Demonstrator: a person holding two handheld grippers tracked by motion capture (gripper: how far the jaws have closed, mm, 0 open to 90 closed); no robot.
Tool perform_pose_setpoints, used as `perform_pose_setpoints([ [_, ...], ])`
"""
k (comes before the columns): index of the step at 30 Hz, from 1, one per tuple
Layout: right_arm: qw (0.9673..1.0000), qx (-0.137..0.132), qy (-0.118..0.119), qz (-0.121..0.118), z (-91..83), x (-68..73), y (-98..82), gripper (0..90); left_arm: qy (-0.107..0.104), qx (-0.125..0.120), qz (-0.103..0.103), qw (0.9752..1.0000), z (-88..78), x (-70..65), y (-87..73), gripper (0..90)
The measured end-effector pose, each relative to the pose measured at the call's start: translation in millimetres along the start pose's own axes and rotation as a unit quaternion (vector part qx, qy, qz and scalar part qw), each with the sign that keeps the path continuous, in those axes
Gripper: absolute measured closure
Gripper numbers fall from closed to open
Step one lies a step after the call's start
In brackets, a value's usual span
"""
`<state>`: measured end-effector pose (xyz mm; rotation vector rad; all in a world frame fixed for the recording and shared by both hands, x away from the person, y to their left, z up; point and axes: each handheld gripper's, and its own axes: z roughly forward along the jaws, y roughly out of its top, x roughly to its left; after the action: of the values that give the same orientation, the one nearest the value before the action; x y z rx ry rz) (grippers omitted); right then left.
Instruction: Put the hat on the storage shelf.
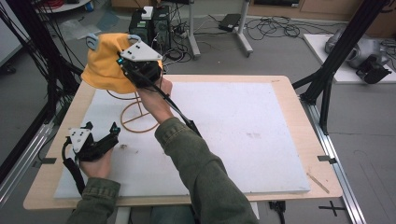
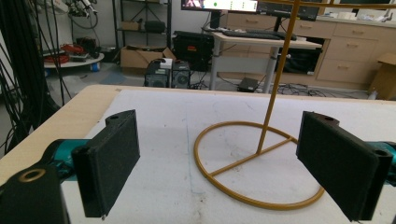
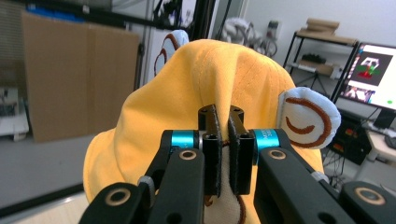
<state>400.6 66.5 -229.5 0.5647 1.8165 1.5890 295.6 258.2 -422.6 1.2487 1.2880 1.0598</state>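
In the high view, the right gripper [image 1: 133,65] sits in the upper left of the frame, above the far left edge of the white board [image 1: 243,121], its jaws pinched shut on the yellow hat [image 1: 105,63], which hangs over the top of the gold wire stand [image 1: 137,116]. The left gripper [image 1: 100,135] rests low at the left, near the board's left edge, jaws spread wide with nothing between them; the board's whole right half lies bare. In the left gripper view, the two black pads [image 2: 109,158] stand far apart at the lower corners, framing the stand's ring base [image 2: 254,163] at centre right, with open board ahead up to the table's far edge. In the right gripper view, the jaws meet at lower centre, clamping a fold of the hat [image 3: 210,88], whose pale blue ear [image 3: 306,116] sticks out at right.
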Motion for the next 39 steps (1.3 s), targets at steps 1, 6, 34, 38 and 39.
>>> perform_pose_setpoints([
  [1,1.0000,0.006,0.001,-0.005,1.5,1.7,-3.0,86.8,-0.001,-0.001,-0.001,1.0000,0.0,-0.1,0.0,13.6],
  [6,0.9999,0.015,0.000,0.005,-0.1,0.8,-18.8,86.8,0.001,0.000,0.001,1.0000,-1.1,-0.5,-0.1,13.6],
  [34,0.9978,0.029,-0.022,0.056,-17.7,-23.2,-32.5,20.9,0.003,0.004,0.008,1.0000,0.3,-1.6,-1.7,13.6],
  [38,0.9975,0.026,-0.042,0.050,-34.5,-34.7,-31.6,15.8,0.002,0.005,0.008,1.0000,0.2,-2.6,-1.5,13.6],
  [39,0.9972,0.026,-0.048,0.050,-40.3,-38.7,-31.9,14.3,0.001,0.004,0.008,1.0000,0.3,-3.4,-1.5,13.6],
])
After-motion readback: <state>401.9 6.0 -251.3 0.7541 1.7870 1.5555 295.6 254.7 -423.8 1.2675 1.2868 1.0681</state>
